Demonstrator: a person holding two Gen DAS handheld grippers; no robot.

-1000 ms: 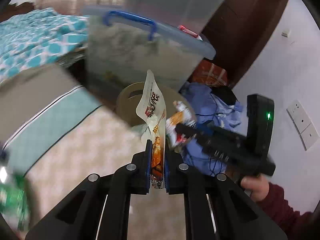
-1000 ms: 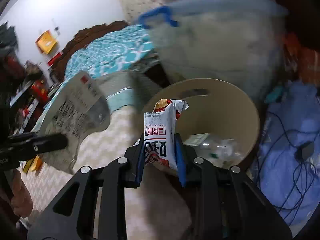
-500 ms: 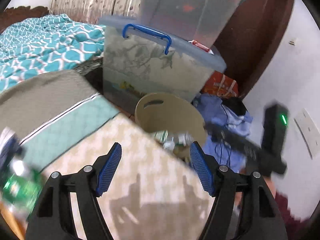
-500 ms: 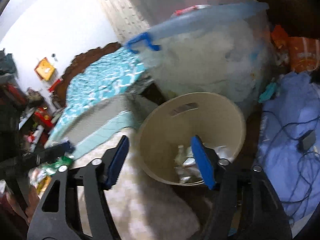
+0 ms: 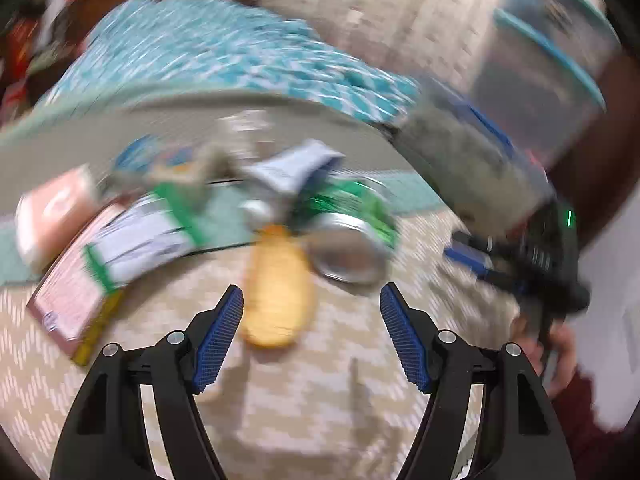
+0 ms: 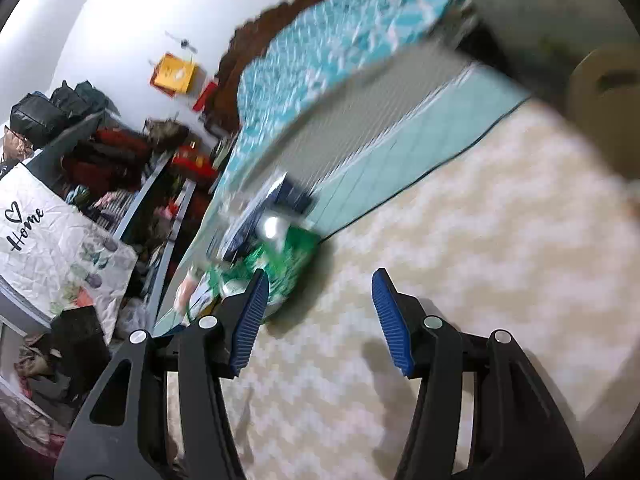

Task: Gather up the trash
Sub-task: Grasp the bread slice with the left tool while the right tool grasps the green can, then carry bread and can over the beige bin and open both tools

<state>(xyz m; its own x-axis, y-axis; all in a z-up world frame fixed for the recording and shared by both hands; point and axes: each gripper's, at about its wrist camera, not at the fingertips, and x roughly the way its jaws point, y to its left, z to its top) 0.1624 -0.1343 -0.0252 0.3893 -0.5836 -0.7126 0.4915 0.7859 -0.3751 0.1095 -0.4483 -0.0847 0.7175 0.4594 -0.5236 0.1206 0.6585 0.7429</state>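
Bedroom, patterned mat [image 5: 360, 400] | my left gripper [image 5: 311, 330] spread wide, empty | yellow wrapper [image 5: 276, 292] just ahead between fingers, long axis pointing away | right gripper [image 6: 316, 316] also wide, green can [image 6: 280, 268] ahead-left

Shiny metal can [image 5: 352, 236], woven mat [image 5: 320, 392]

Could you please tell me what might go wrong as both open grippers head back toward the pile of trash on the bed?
1. The left gripper is open with a yellow wrapper and a green can both close ahead; it may well pinch the wrong one, or nudge the can so it rolls.
2. Both views are motion-blurred, so aim could be off.
3. The right gripper approaches the same pile; the two might collide.
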